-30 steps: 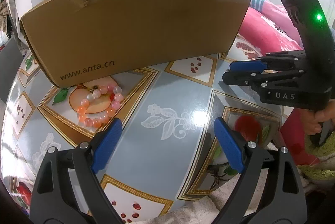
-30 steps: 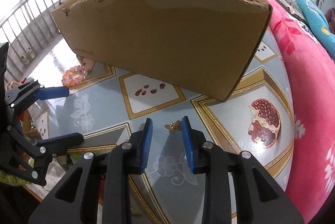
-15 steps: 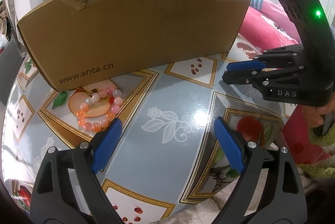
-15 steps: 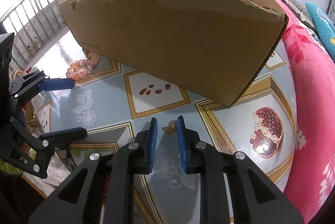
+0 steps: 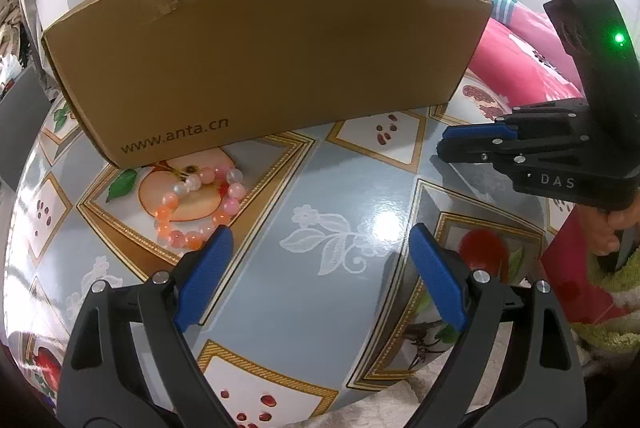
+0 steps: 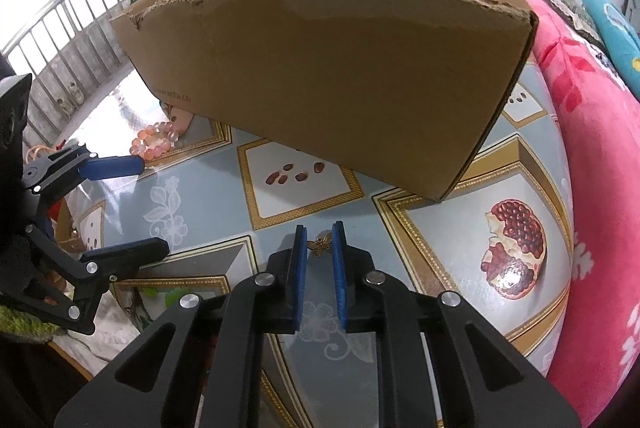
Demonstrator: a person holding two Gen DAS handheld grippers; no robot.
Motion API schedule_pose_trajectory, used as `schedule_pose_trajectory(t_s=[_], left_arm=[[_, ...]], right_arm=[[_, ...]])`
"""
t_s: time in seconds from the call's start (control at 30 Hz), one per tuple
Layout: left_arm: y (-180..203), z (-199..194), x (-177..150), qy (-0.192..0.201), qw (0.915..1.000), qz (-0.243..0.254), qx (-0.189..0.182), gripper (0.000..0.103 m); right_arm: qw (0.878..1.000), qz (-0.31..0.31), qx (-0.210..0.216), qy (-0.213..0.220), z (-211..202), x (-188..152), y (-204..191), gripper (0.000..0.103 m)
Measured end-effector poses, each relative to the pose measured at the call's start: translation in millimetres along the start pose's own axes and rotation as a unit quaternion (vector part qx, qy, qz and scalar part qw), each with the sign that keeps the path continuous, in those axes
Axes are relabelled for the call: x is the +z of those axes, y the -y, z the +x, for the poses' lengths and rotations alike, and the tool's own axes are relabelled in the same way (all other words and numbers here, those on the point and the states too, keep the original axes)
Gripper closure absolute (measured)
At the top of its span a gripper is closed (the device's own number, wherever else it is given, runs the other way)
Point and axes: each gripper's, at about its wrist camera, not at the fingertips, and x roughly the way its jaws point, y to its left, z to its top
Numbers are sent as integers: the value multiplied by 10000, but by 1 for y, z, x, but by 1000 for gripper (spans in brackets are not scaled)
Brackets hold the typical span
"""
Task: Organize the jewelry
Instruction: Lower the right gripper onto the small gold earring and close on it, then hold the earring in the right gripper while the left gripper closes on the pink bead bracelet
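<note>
One small bronze-coloured butterfly-shaped metal charm (image 6: 322,246) lies on the glossy fruit-patterned counter (image 6: 208,204), between the two blue pads of the right tool (image 6: 319,240). The jaws of that tool are closing around it, and a sliver of gap shows on either side of the charm, so the pads do not yet press on it. One bracelet of pink and orange round beads (image 5: 200,208) lies further along the counter, just in front of the near wall of the one open brown cardboard box (image 5: 272,68), close to the box's printed corner. The left tool (image 5: 320,260) hovers over the counter with its jaws spread wide and nothing between them; its left pad overlaps the near edge of the bracelet in the left wrist view, but contact cannot be told.

The box stands across the far half of the counter, its near wall torn along the top. Between that wall and the counter's near edge runs an open band of bare surface, with only the charm and the bracelet on it. A pink flowered blanket (image 6: 592,156) lies against the counter's right edge. One person sits in the background.
</note>
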Motion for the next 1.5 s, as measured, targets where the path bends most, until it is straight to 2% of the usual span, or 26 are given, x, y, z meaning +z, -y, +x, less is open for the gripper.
schedule_pose_trajectory(t_s=[0.5, 0.7, 1.0, 1.1, 1.23, 1.5], left_arm=[[4, 0, -2, 14, 9999, 46, 89, 18], [-1, -3, -3, 82, 10000, -50, 0, 18], [-13, -17, -10, 418, 9990, -97, -96, 18], [-15, -28, -9, 681, 9977, 2, -41, 18], [-21, -37, -6, 832, 9965, 12, 0, 18], [-34, -34, 10, 634, 9974, 154, 292, 43]], right_arm=[[9965, 621, 546, 91, -7, -8, 26, 90], [9950, 635, 673, 372, -25, -9, 19, 90], [9964, 322, 585, 523, -40, -17, -1, 90], [9958, 359, 682, 499, -37, -14, 1, 90], [9950, 380, 782, 494, -32, -12, 1, 90], [9911, 601, 1024, 605, -31, -12, 9, 90]])
